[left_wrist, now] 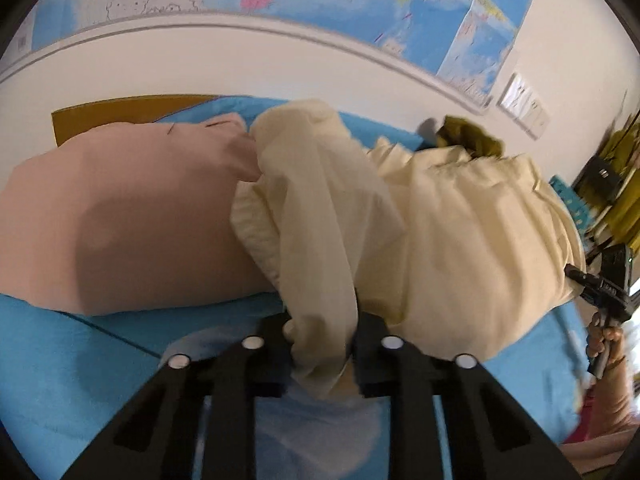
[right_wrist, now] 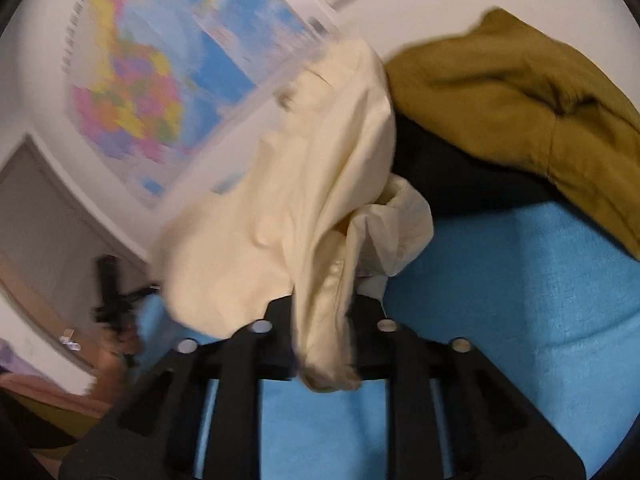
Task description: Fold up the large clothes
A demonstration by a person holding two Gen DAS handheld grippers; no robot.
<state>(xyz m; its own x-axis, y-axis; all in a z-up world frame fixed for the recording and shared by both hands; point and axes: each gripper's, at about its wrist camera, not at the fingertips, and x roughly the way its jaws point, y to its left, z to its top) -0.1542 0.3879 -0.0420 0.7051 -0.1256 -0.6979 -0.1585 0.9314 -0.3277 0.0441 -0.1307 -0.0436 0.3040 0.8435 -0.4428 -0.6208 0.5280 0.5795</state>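
Note:
A large cream garment hangs bunched above the blue surface. My left gripper is shut on one gathered end of it. My right gripper is shut on another gathered part of the same cream garment, which rises up and left from the jaws. The right gripper also shows at the right edge of the left wrist view, and the left gripper at the left edge of the right wrist view. The right wrist view is motion-blurred.
A pink garment lies on the blue surface to the left. An olive garment lies over something black at the back right. A wall with maps stands behind. Shelving is at the far right.

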